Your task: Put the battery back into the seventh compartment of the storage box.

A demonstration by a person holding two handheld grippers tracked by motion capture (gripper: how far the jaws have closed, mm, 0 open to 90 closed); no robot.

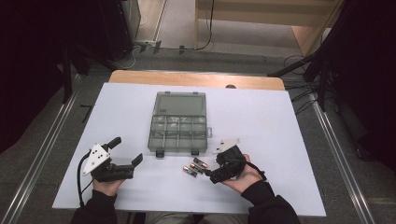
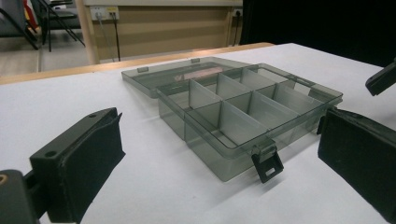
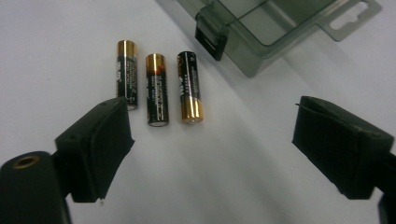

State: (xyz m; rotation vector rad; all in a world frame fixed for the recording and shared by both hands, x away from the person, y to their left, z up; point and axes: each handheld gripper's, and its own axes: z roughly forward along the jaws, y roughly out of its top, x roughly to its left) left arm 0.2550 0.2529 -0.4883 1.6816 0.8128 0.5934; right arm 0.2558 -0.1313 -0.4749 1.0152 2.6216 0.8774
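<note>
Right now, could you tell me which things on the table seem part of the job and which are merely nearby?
Likely in play:
- three batteries
- open compartment box, its compartments looking empty
- left gripper and right gripper, both open

Just nearby:
- cables on the floor
- wooden furniture behind

We see a smoky-grey translucent plastic organizer box point(image 1: 179, 133) lying open in the middle of the white counter point(image 1: 116, 116), its lid point(image 1: 180, 103) folded flat on the far side. Dividers split the tray into two rows of small compartments, and we can make out nothing inside them. Two dark latches point(image 2: 267, 164) hang from its near wall. Just in front of the box's near right corner, three black-and-gold AA batteries point(image 3: 158, 88) lie on their sides, parallel and close together; the right one points the opposite way.
</note>
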